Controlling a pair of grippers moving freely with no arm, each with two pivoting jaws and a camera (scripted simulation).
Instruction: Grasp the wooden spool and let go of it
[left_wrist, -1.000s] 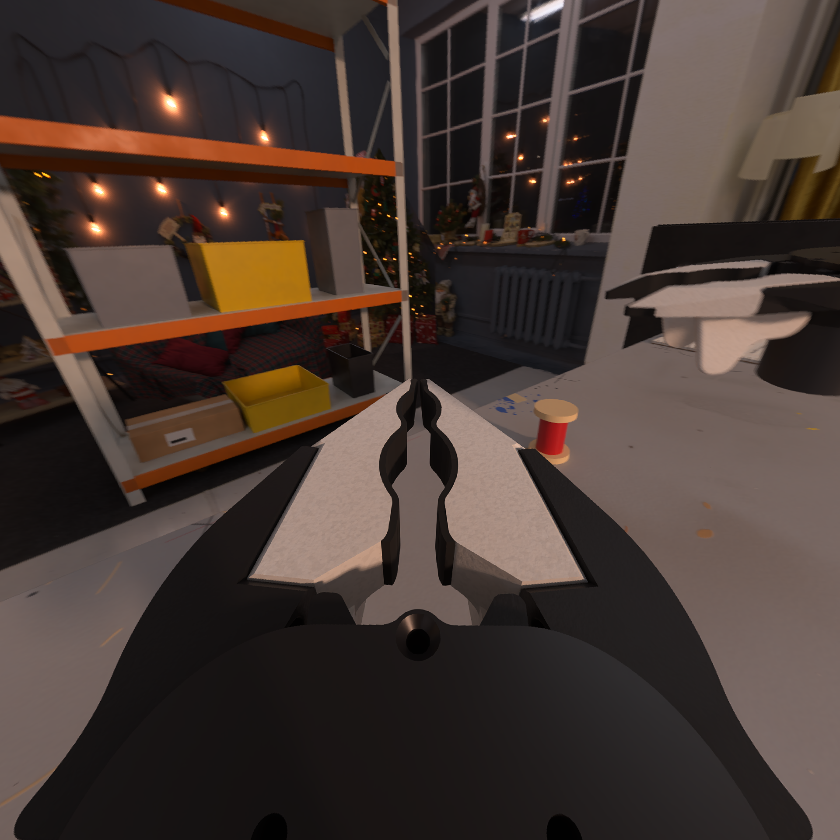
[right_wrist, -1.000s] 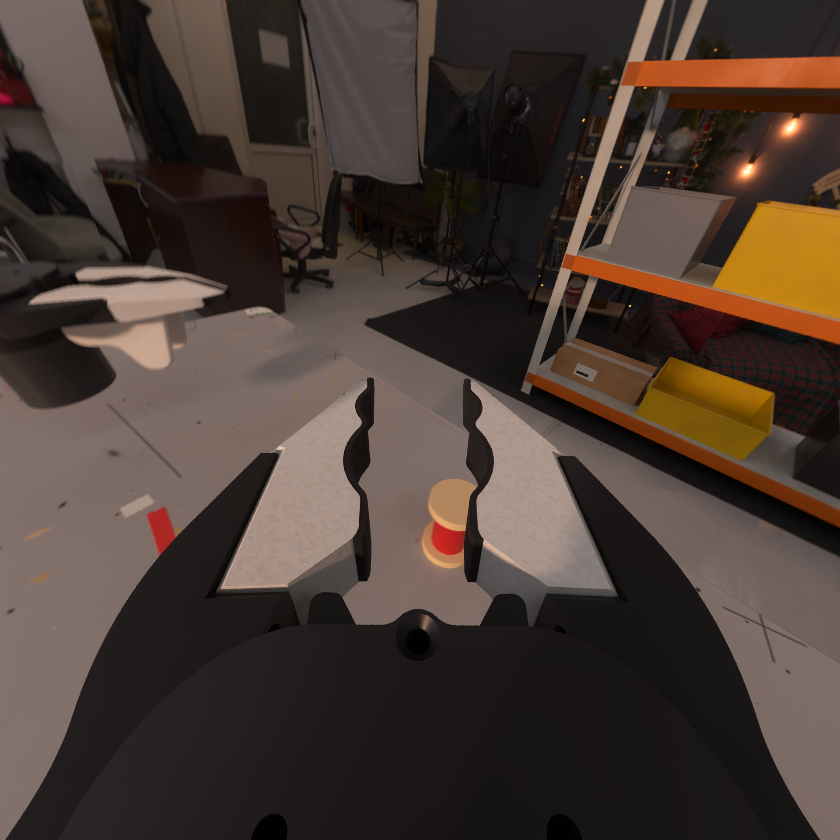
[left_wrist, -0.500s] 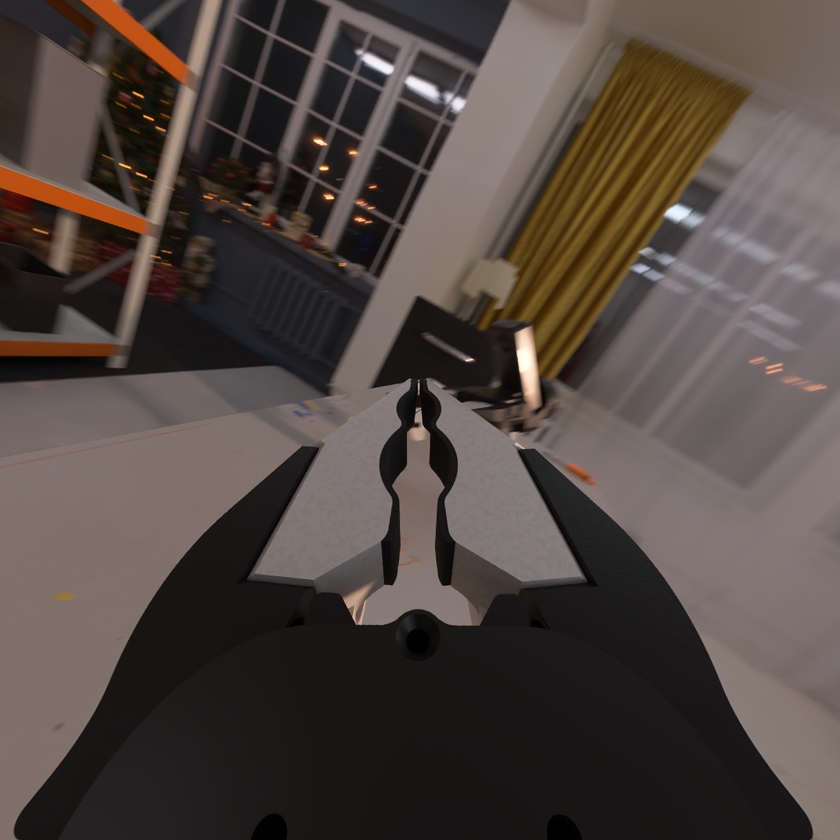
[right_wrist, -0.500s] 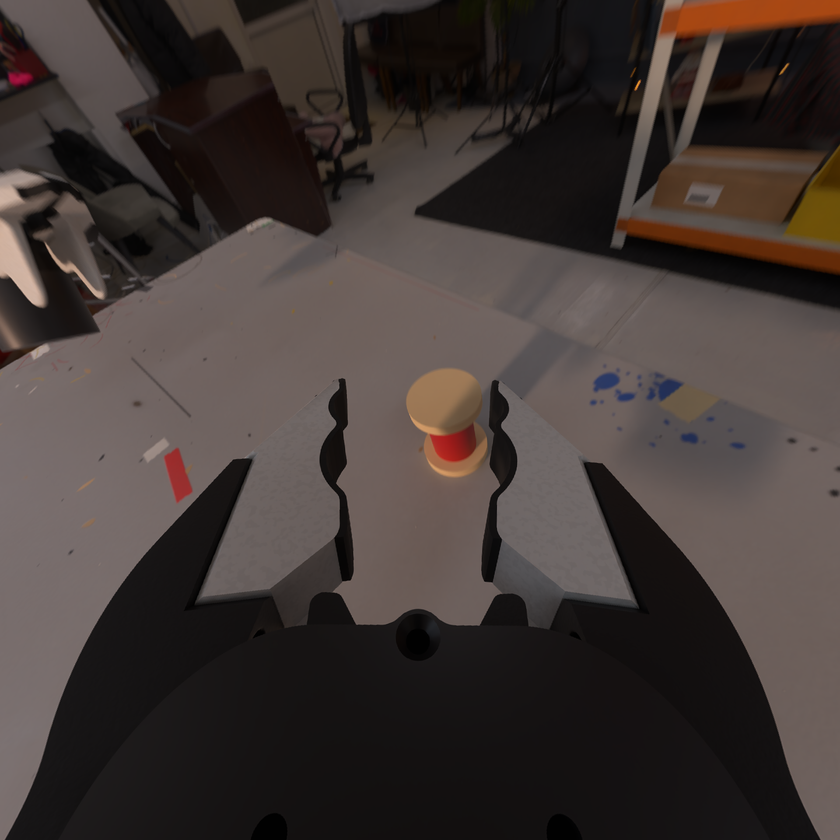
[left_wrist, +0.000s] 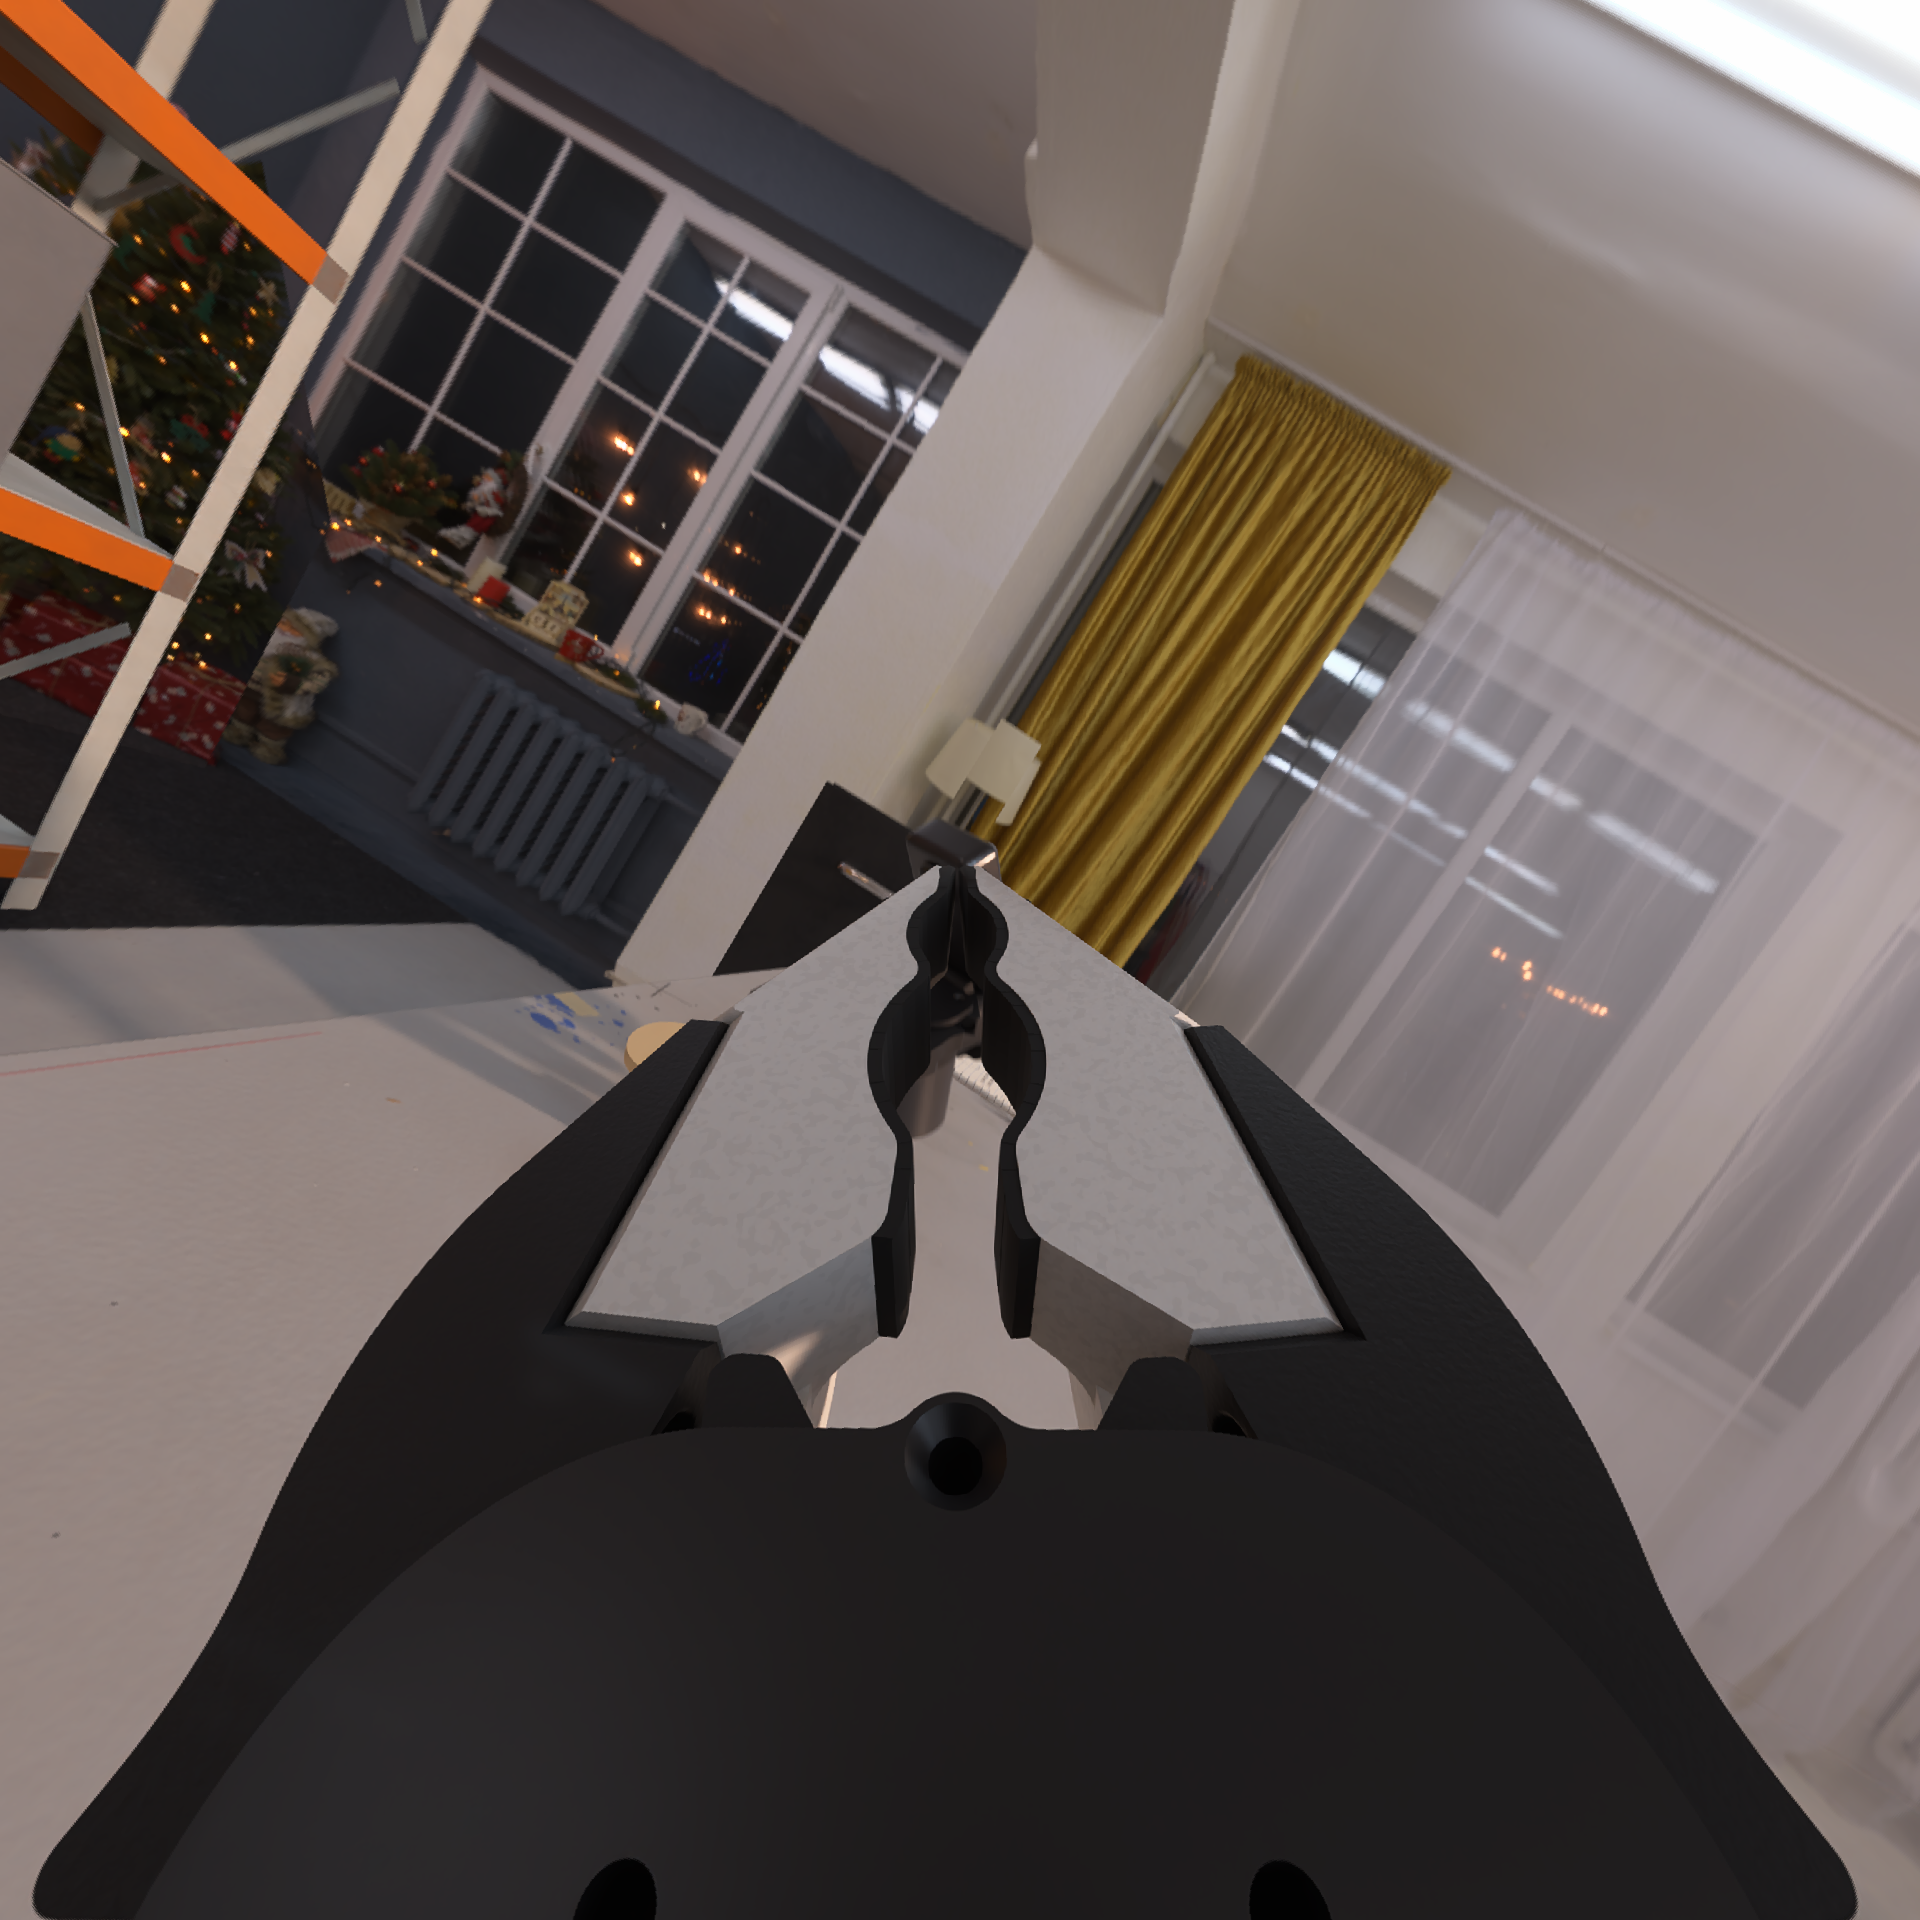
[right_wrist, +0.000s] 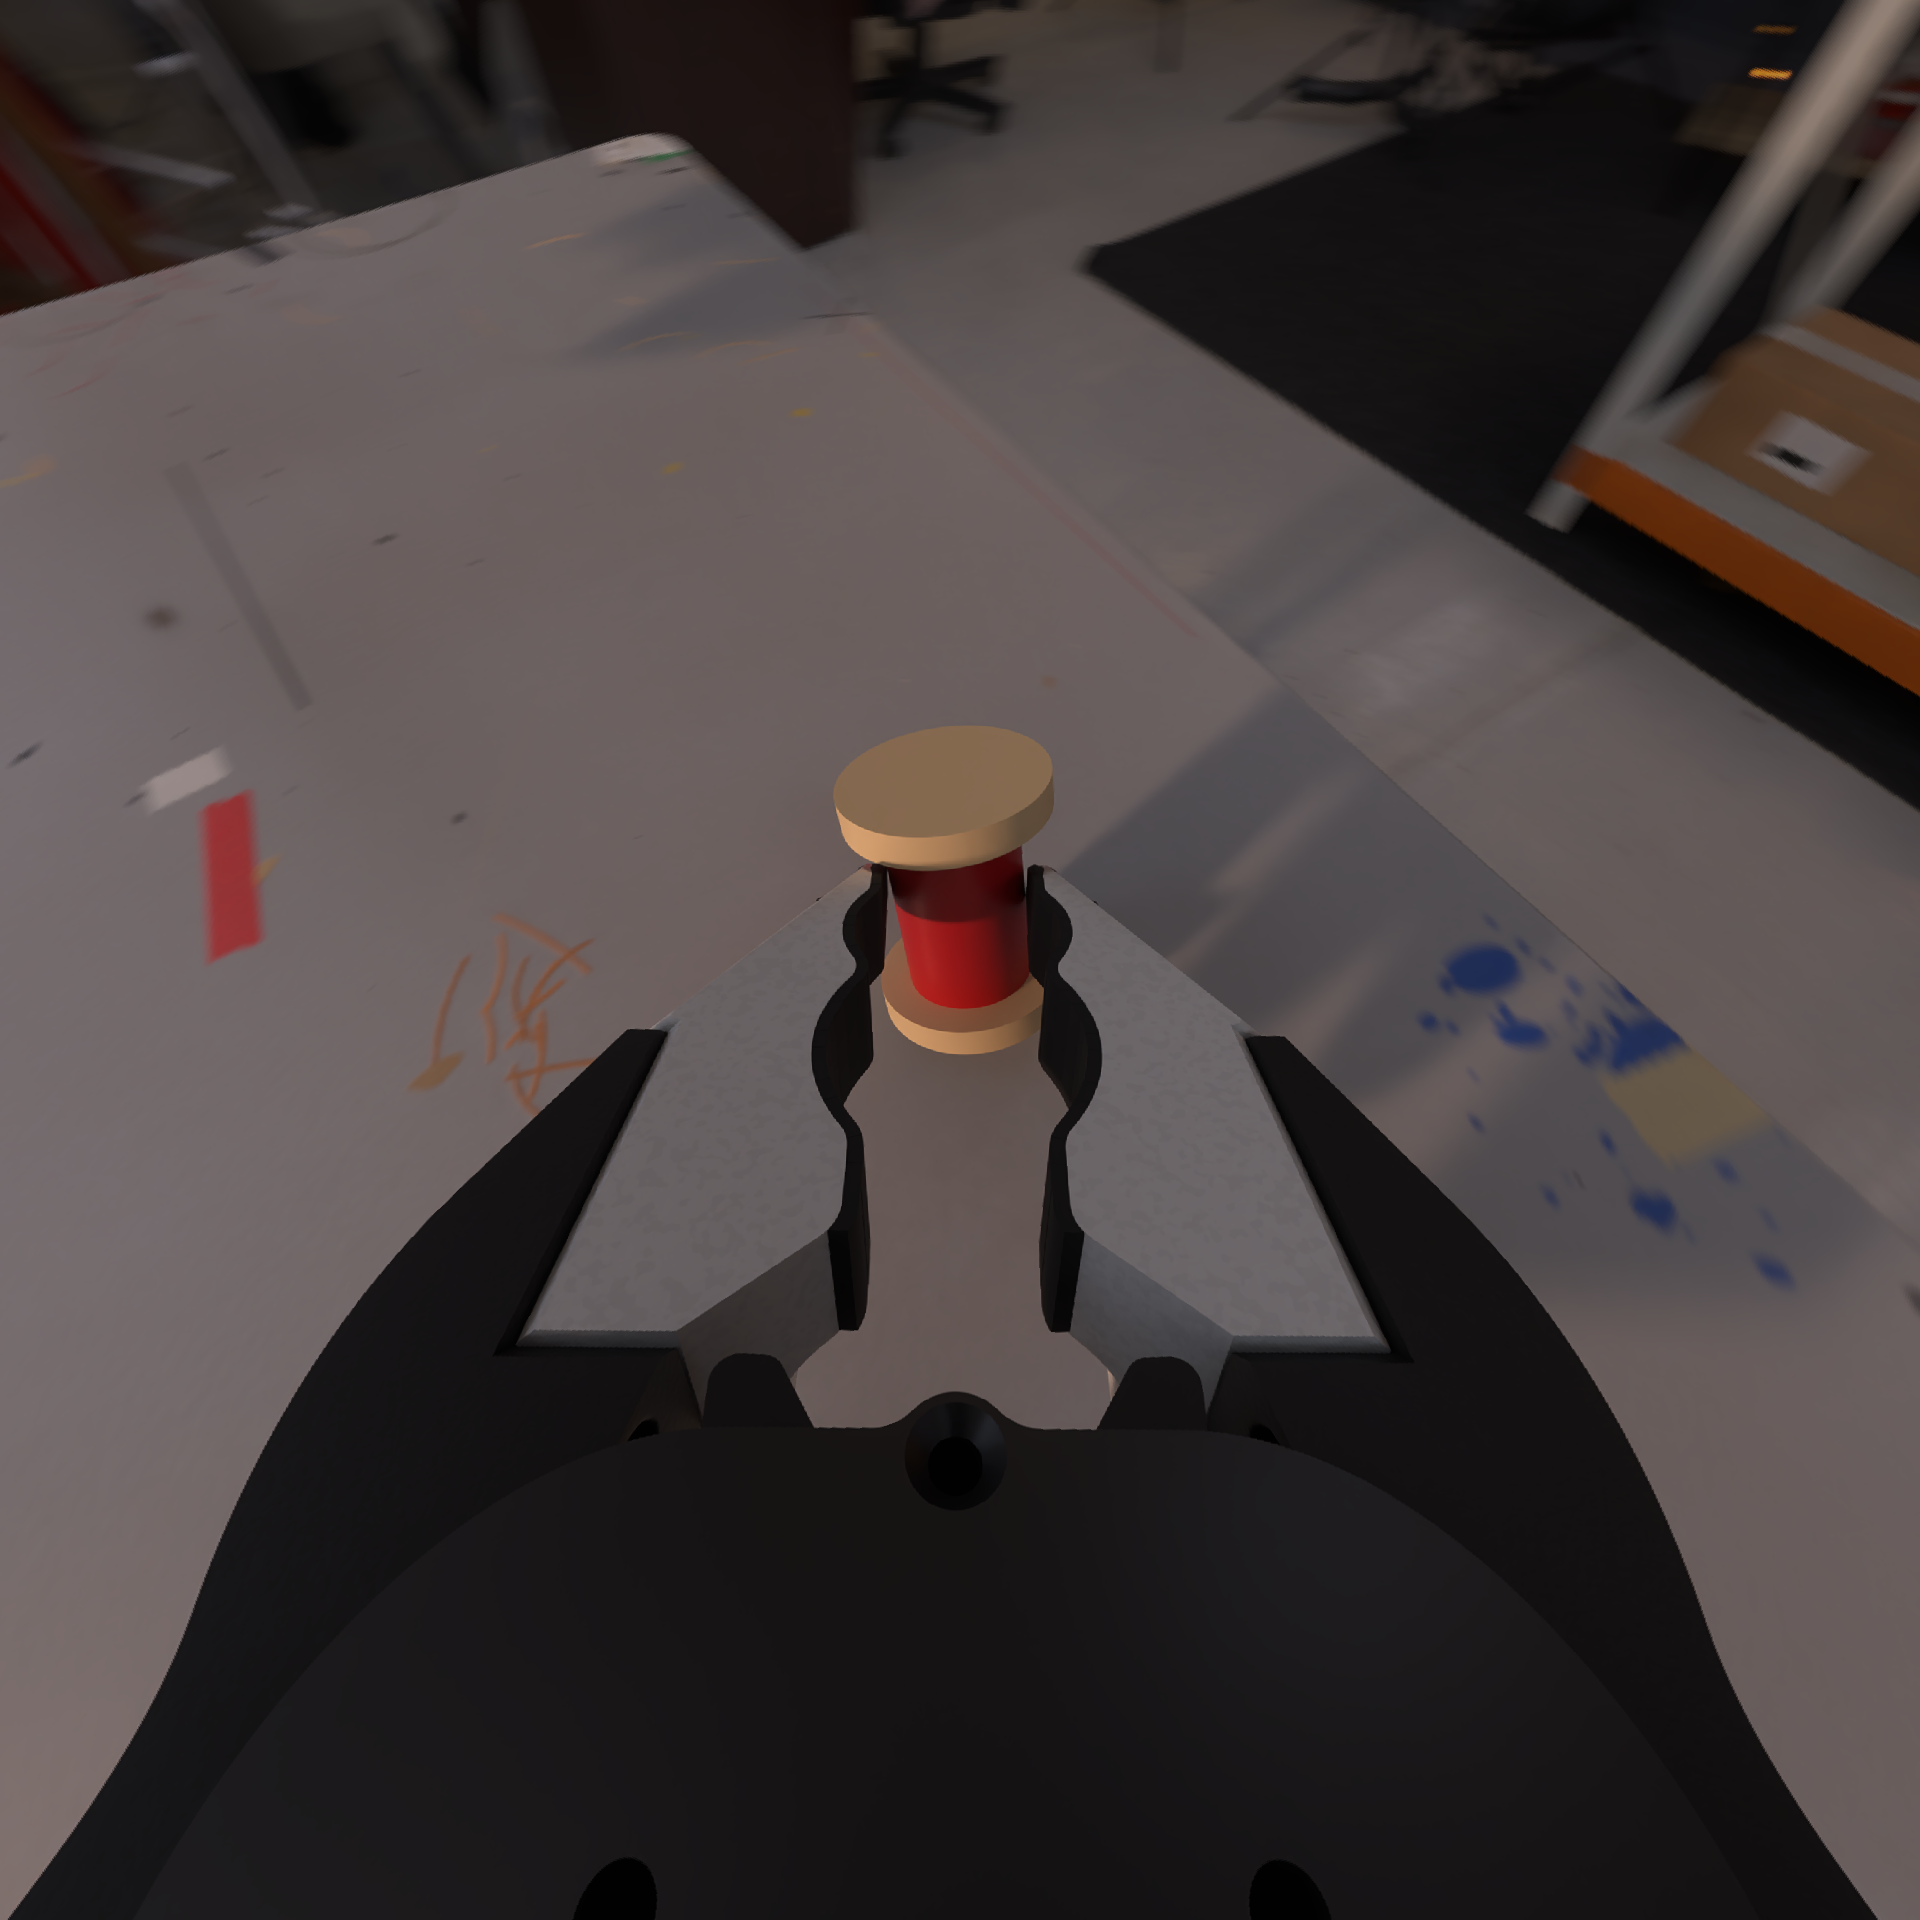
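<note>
The wooden spool (right_wrist: 943, 795) has tan flanges and a red thread core, and it stands upright on the grey table (right_wrist: 623, 582). My right gripper (right_wrist: 956, 888) is shut on the spool, its fingertips pressing the red core from both sides just under the top flange. I cannot tell whether the spool is lifted off the table. My left gripper (left_wrist: 954, 881) is shut and empty, tilted, and points toward a white pillar and a gold curtain. In the left wrist view only a sliver of the spool's top flange (left_wrist: 649, 1042) shows beside the left finger.
On the table are a strip of red tape (right_wrist: 231, 876), an orange scribble (right_wrist: 514, 1003), blue paint spots (right_wrist: 1538, 997) and a yellow patch (right_wrist: 1678, 1107). The table's far edge runs close behind the spool. An orange shelf holding a cardboard box (right_wrist: 1787, 436) stands beyond.
My right gripper moved forward around the spool and closed on its red core. My left gripper stayed shut while it swung right and tilted.
</note>
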